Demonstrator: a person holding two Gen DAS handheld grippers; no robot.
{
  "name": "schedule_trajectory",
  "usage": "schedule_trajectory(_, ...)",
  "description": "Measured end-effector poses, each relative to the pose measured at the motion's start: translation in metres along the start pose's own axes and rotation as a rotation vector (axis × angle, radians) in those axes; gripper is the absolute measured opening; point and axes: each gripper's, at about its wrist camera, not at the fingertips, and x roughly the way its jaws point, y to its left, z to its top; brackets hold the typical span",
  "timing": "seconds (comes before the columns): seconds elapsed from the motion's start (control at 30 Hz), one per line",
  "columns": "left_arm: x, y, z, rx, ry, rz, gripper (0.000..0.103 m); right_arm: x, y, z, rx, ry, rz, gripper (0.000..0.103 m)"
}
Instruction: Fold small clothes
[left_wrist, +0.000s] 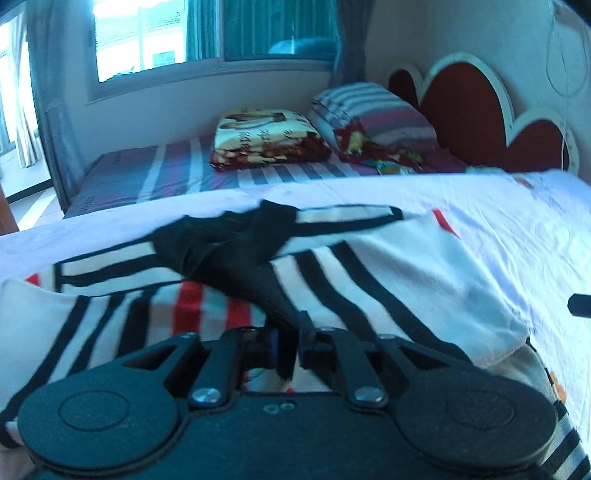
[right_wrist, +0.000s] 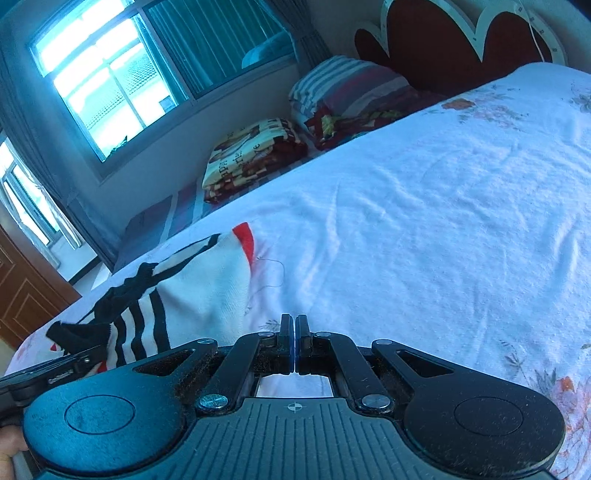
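While the striped garment (left_wrist: 369, 266) lies crumpled on the white bedspread (right_wrist: 424, 206), the left gripper (left_wrist: 287, 343) sits right over it, its 2 jaws slightly parted with a black fold of the cloth running between them. Its long axis runs across the bed. Off to the right, the right gripper (right_wrist: 294, 345) hovers pressed shut and empty, beside the garment's white edge.

A small knit garment (left_wrist: 369, 266), white with black stripes and red bands, lies crumpled on the pale floral sheet. In the left wrist view it fills the middle, its black trim (left_wrist: 229, 254) bunched into a ridge running toward 6 o'clock. In the right wrist view it sits at 9 o'clock, a red edge (right_wrist: 245, 236) at its far corner.
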Motion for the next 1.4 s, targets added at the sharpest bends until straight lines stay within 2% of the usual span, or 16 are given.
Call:
schedule_trajectory(0.03,0.003,-0.005,0.0,0.006,0.005,-0.009,0.017,0.0,-0.002,0.0,0.002,0.005,0.007,0.0)
schedule_trajectory(0.13,0.007,-0.019,-0.001,0.016,-0.003,-0.047,0.036,0.001,-0.001,0.0,0.005,0.015,0.044,0.0)
schedule_trajectory(0.2,0.002,-0.027,-0.003,0.019,-0.033,-0.09,0.054,0.003,0.004,0.0,-0.005,0.015,0.057,0.0)
schedule_trajectory(0.33,-0.03,-0.018,-0.013,-0.013,-0.116,-0.097,0.058,0.012,0.024,0.001,-0.028,0.032,0.102,0.0)
schedule_trajectory(0.43,-0.068,0.016,-0.037,-0.07,-0.15,-0.015,0.058,0.023,0.044,0.0,-0.036,0.053,0.154,0.004)
schedule_trajectory(0.47,-0.081,0.03,-0.049,-0.075,-0.157,0.04,0.058,0.027,0.051,-0.002,-0.036,0.061,0.167,0.037)
schedule_trajectory(0.53,-0.103,0.06,-0.074,-0.079,-0.157,0.155,0.057,0.032,0.067,-0.006,-0.04,0.051,0.202,0.081)
schedule_trajectory(0.6,-0.118,0.094,-0.097,-0.109,-0.137,0.262,0.056,0.038,0.083,-0.011,-0.055,0.064,0.29,0.081)
schedule_trajectory(0.67,-0.124,0.124,-0.108,-0.163,-0.103,0.331,0.055,0.052,0.097,-0.017,-0.022,0.118,0.345,0.068)
schedule_trajectory(0.7,-0.125,0.137,-0.112,-0.187,-0.087,0.351,0.055,0.06,0.102,-0.02,-0.004,0.146,0.354,0.066)
schedule_trajectory(0.87,-0.113,0.16,-0.109,-0.189,-0.066,0.345,0.055,0.099,0.12,-0.033,0.095,0.251,0.362,0.057)
schedule_trajectory(1.0,-0.099,0.171,-0.106,-0.184,-0.064,0.332,0.051,0.112,0.135,-0.032,0.058,0.258,0.296,0.02)
schedule_trajectory(1.03,-0.096,0.174,-0.108,-0.185,-0.055,0.324,0.049,0.116,0.137,-0.032,0.047,0.262,0.285,0.006)
schedule_trajectory(1.13,-0.086,0.177,-0.115,-0.168,-0.03,0.308,0.046,0.108,0.149,-0.03,-0.034,0.216,0.286,0.005)
schedule_trajectory(1.3,-0.089,0.187,-0.12,-0.201,-0.025,0.296,0.043,0.054,0.163,-0.013,-0.164,0.007,0.329,0.005)
schedule_trajectory(1.4,-0.09,0.19,-0.118,-0.218,-0.024,0.284,0.04,0.073,0.155,-0.025,-0.199,0.111,0.259,0.005)
